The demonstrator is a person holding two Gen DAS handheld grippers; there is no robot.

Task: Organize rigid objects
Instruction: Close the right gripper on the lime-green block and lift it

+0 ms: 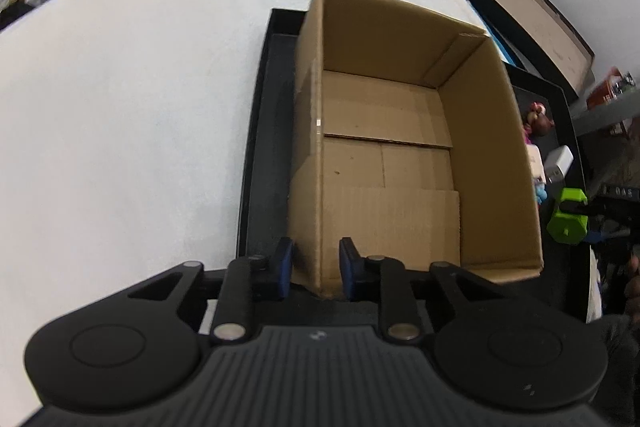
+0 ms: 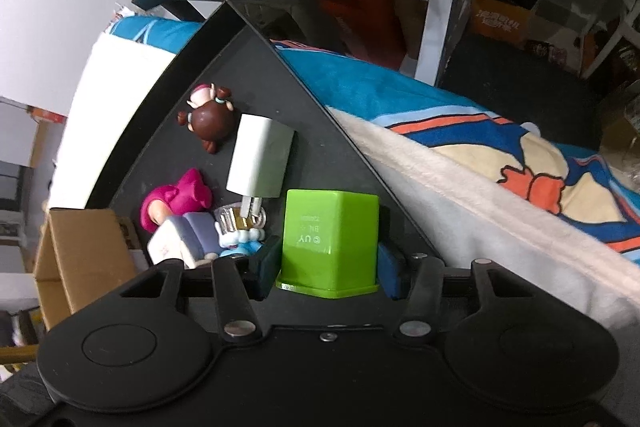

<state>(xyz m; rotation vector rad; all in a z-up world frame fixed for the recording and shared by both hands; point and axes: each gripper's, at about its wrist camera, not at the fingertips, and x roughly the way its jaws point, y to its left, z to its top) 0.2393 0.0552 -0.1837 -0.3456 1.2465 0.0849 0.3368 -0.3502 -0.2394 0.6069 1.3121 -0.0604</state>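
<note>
The green block (image 2: pixel 330 243) sits low in the middle of the right wrist view, clamped between the blue pads (image 2: pixel 267 267) of the right claw (image 2: pixel 330 269), which press on its two sides; printed letters show on its near face. In the left wrist view the same block (image 1: pixel 568 217) appears at the right edge, held by a dark claw there.

Just above and left of it in the right wrist view, on the black tray (image 2: pixel 320 131), lie a white charger (image 2: pixel 260 163) with its prongs toward the block, a brown-headed figurine (image 2: pixel 210 121) in the upper left of the tray, and a magenta-haired figurine (image 2: pixel 176 203) touching a pale blue toy (image 2: pixel 240 241) at the lower left. Whether the block rests on the tray or is lifted off it cannot be told.

The left claw (image 1: pixel 316 267) at the bottom centre of its view straddles the near corner of the open cardboard box (image 1: pixel 388 147), one blue pad (image 1: pixel 285 265) outside the wall and the other inside; a gap shows between pads and cardboard, so the claw is released. The box stands on the tray, filling the middle of the frame, with only bare cardboard showing inside. A white counter (image 1: pixel 140 87) spreads over the left half of that frame. A patterned blue blanket (image 2: pixel 480 131) runs across the right of the right wrist view.
</note>
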